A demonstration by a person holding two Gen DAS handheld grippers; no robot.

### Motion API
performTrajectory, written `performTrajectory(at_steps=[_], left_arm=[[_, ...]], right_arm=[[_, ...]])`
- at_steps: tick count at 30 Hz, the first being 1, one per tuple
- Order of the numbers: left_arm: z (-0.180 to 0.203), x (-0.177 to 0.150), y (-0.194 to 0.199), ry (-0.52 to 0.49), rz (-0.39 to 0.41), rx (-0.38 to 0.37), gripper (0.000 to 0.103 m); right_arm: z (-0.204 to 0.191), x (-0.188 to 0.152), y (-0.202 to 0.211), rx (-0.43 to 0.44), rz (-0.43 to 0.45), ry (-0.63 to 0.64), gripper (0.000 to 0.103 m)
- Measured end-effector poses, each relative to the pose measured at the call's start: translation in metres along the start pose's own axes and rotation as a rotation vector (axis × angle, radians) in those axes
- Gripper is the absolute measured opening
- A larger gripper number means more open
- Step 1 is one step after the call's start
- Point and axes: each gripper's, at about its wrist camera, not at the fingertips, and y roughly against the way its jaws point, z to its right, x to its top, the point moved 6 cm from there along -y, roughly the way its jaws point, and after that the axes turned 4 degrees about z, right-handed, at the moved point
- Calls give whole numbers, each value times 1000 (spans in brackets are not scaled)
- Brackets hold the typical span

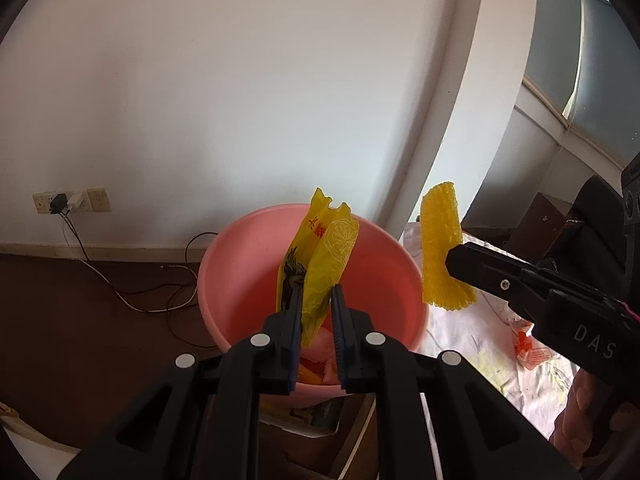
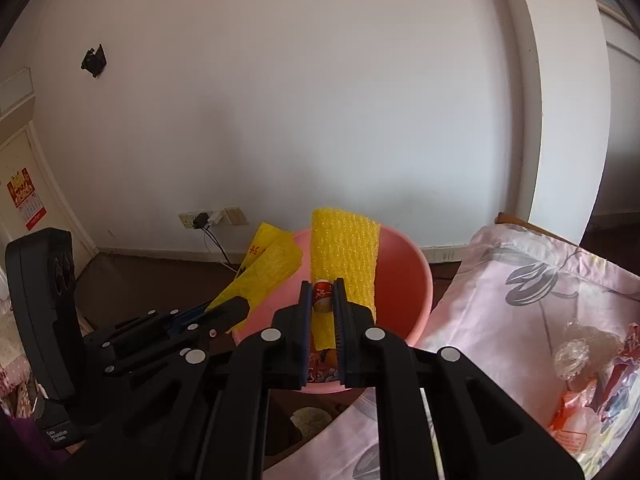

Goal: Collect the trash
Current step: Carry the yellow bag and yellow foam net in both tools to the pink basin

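Black left tongs [image 1: 316, 300] sit nearest the left wrist lens, their blue-lined fingers closed narrow on a yellow plastic bag [image 1: 320, 264] printed with a lemon slice and red characters; the bag stands up from the grip over a pink plastic basin [image 1: 240, 272], which lies directly ahead of the tongs with orange and pink scraps on its bottom. Right of them, the right tongs [image 2: 323, 300] hold a yellow foam fruit net [image 2: 344, 256] upright, pinched near its lower part together with a small red-and-white wrapper [image 2: 322, 295]; in the right wrist view the net hangs over the same basin. Beyond and right of the right tongs is a pink floral cloth [image 2: 520, 288] carrying a crumpled clear wrapper [image 2: 576, 356] and an orange-printed packet [image 2: 568, 420]. Behind the basin, cables [image 1: 120, 284] trail across the dark floor [image 1: 60, 320] from a wall socket [image 1: 72, 200].
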Motion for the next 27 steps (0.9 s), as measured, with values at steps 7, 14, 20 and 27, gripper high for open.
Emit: performTrajectory(at_steps=[7, 14, 20, 27], left_arm=[[-10, -6, -16, 17, -33, 23, 13], [-16, -10, -30, 27, -61, 51, 13], [-20, -14, -42, 31, -88, 72, 13], [-23, -18, -49, 42, -105, 86, 17]], right_arm=[[-1, -8, -17, 0, -39, -6, 11], [2, -15, -33, -1, -77, -13, 11], [5, -23, -45, -2, -129, -53, 11], [8, -26, -55, -4, -148, -63, 11]])
